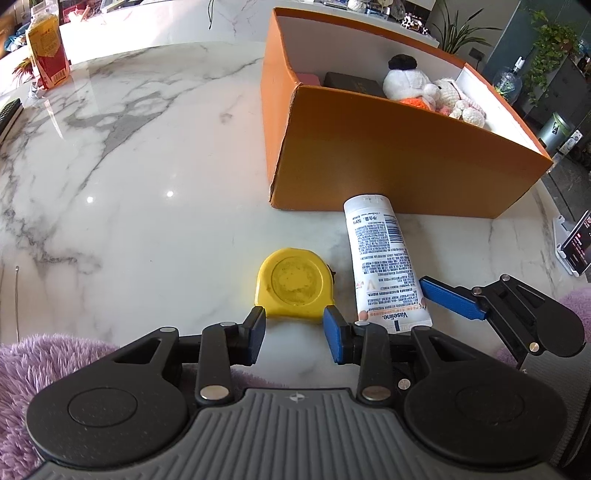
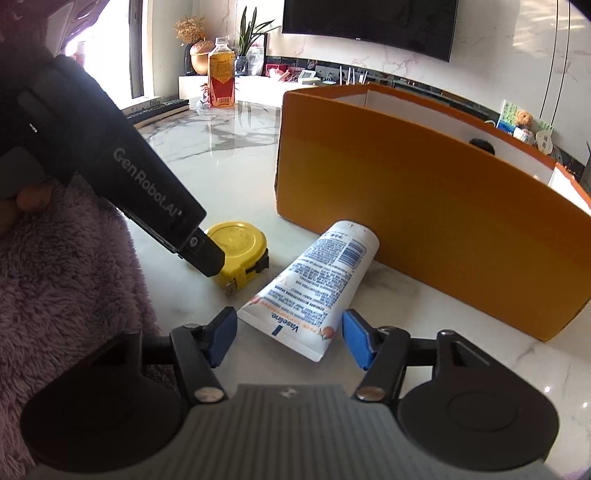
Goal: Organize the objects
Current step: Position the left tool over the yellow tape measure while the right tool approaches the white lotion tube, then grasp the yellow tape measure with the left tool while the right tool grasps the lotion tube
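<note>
Yellow tape measure [image 1: 291, 286] between spread fingers [image 1: 334, 332].

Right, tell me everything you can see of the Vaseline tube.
The Vaseline tube is a white squeeze tube, plastic by its look, with blue small print, a barcode and a peach picture by the crimped end. It lies flat on the marble table, print side up, far end against the orange box, crimp between the open right gripper fingers, apparently untouched.

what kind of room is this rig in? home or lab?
Most likely a home living room. A wall-mounted TV hangs above a low shelf of ornaments, houseplants stand around, and the work surface is a marble table with a drink bottle and an orange box holding plush toys.
</note>
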